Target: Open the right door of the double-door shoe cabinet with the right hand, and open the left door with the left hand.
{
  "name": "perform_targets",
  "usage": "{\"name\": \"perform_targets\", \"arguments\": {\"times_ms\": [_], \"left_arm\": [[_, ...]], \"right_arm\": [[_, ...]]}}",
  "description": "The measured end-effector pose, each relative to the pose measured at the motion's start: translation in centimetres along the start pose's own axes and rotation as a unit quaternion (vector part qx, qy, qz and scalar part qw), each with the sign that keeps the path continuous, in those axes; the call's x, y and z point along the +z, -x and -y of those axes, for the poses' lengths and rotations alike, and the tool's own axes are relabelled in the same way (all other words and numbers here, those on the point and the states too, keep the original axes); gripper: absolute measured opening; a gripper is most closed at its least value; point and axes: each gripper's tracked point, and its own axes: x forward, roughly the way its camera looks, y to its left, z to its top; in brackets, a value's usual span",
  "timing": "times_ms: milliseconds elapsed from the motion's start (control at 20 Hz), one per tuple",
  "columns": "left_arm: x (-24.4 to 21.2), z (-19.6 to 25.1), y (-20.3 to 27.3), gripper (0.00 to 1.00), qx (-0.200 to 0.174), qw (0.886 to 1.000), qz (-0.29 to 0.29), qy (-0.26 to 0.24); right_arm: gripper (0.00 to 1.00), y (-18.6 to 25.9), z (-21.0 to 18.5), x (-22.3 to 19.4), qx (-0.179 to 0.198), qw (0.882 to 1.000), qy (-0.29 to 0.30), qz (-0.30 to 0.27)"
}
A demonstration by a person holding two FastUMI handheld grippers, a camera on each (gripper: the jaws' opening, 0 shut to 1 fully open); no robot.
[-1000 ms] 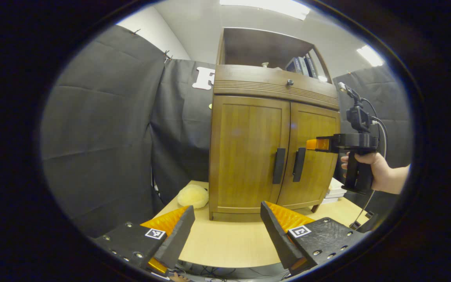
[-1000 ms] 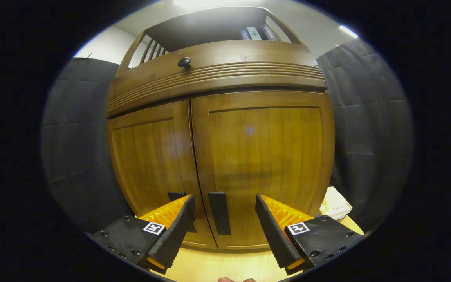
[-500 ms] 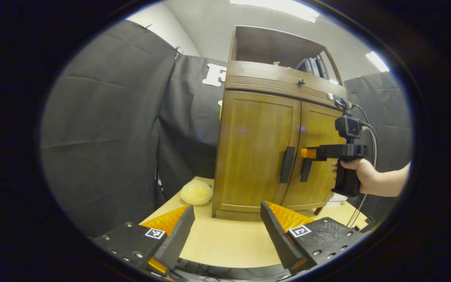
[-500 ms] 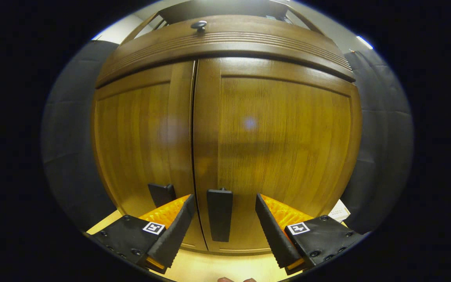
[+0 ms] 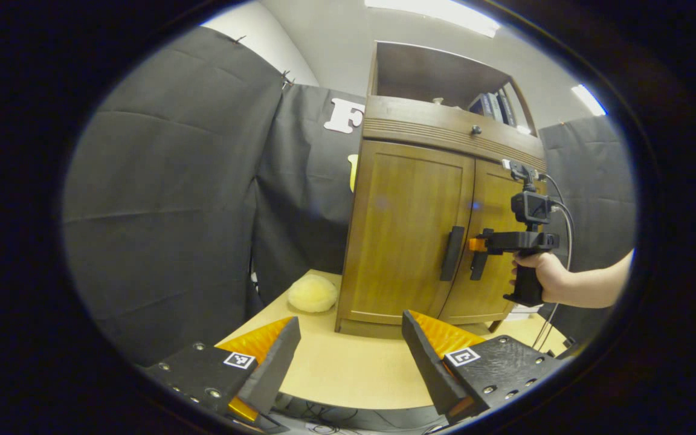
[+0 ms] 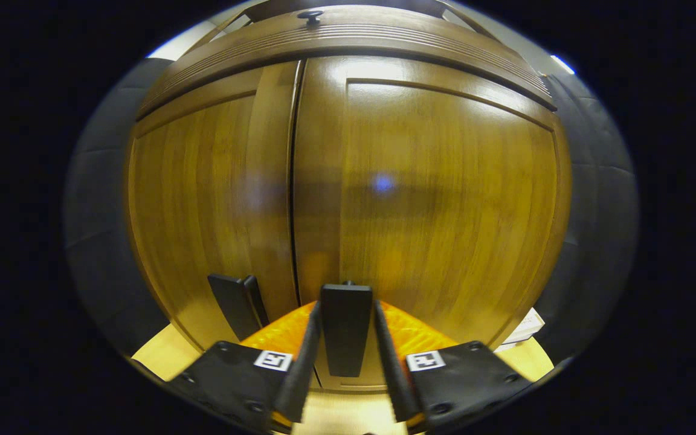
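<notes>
Right gripper (image 6: 345, 356) clamps right door handle (image 6: 345, 326), a vertical bar straight ahead, doors shut. Left gripper (image 5: 351, 356), spread wide, hangs well back from left door handle (image 5: 452, 253), up-right.

1 cabinet (image 5: 411, 223), 2 doors, 2 handles, 2 grippers, 1 plush (image 5: 312, 293).

The shoe cabinet (image 5: 426, 223) stands on the table (image 5: 348, 368), a plush ball (image 5: 312, 293) beside it.
</notes>
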Motion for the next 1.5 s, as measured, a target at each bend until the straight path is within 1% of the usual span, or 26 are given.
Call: {"name": "perform_targets", "arguments": {"times_ms": [100,150,200,250,300,350,400,500,550,600,650,700,750,800,850,900,1150,1250,1300,1450,1500], "left_arm": [[-0.2,-0.1,0.2,1.00,0.003,1.000,0.000,-0.001],[-0.2,-0.2,0.3,1.00,0.004,1.000,0.000,-0.002],[-0.2,-0.1,0.4,1.00,0.004,1.000,-0.001,-0.003],[-0.4,-0.1,0.5,1.00,0.003,1.000,-0.003,-0.003],[-0.4,0.0,0.5,1.00,0.002,1.000,-0.003,-0.002],[-0.4,0.1,0.6,1.00,0.002,1.000,-0.001,-0.003],[-0.3,0.0,0.7,1.00,0.004,1.000,0.002,-0.007],[-0.1,0.0,0.9,1.00,0.007,1.000,0.007,-0.014],[0.1,0.3,1.1,1.00,0.006,1.000,0.009,-0.016],[0.3,0.5,1.2,1.00,0.004,1.000,0.010,-0.018],[0.3,0.6,1.4,1.00,0.003,1.000,0.011,-0.021],[0.4,0.7,1.4,1.00,0.002,1.000,0.012,-0.023],[0.3,0.7,1.4,1.00,0.002,1.000,0.011,-0.025],[0.3,0.8,1.3,1.00,0.002,1.000,0.010,-0.026],[0.2,0.9,1.3,1.00,0.001,1.000,0.010,-0.026],[0.2,1.0,1.4,1.00,0.000,1.000,0.010,-0.026],[-0.1,2.6,2.4,1.00,-0.012,0.999,0.009,-0.032],[-0.3,3.4,2.4,1.00,-0.021,0.999,0.007,-0.035],[-0.5,3.7,2.4,1.00,-0.025,0.999,0.005,-0.036],[-1.1,4.8,2.1,1.00,-0.037,0.998,-0.001,-0.040],[-1.2,5.3,2.0,1.00,-0.042,0.998,-0.003,-0.041]], "right_arm": [[0.36,0.2,0.0,0.1,-0.006,1.000,-0.008,0.000],[0.36,0.1,0.0,0.1,-0.006,1.000,-0.021,0.001],[0.32,0.1,0.0,0.0,-0.003,1.000,-0.029,0.001],[0.31,0.0,0.1,0.0,0.000,1.000,-0.028,0.003],[0.24,0.3,0.0,0.1,0.002,1.000,-0.026,0.008],[0.25,0.1,0.0,0.0,0.004,1.000,-0.022,0.008],[0.18,0.0,0.1,0.2,0.006,1.000,-0.022,0.012],[0.14,-0.3,-0.2,-0.2,0.010,0.999,-0.034,0.012],[0.08,0.1,0.0,0.0,0.010,0.999,-0.029,0.015],[0.08,0.2,0.1,0.0,0.011,1.000,-0.021,0.015],[0.11,0.2,0.0,0.0,0.012,1.000,-0.019,0.017],[0.09,0.4,0.0,0.0,0.014,1.000,-0.018,0.017],[0.11,0.6,0.1,0.0,0.017,1.000,-0.018,0.018],[0.11,1.0,0.1,-0.1,0.021,0.999,-0.016,0.018],[0.09,1.9,0.2,-0.4,0.025,0.999,-0.015,0.019],[0.11,2.6,0.3,-0.5,0.029,0.999,-0.014,0.018],[0.11,5.4,0.8,-1.2,0.056,0.998,-0.011,0.018],[0.09,6.6,1.2,-1.5,0.068,0.997,-0.012,0.022],[0.11,7.3,1.4,-1.5,0.071,0.997,-0.008,0.024],[0.11,9.3,2.4,-2.1,0.077,0.997,-0.002,0.028],[0.08,10.1,2.8,-2.3,0.078,0.997,-0.002,0.030]]}}
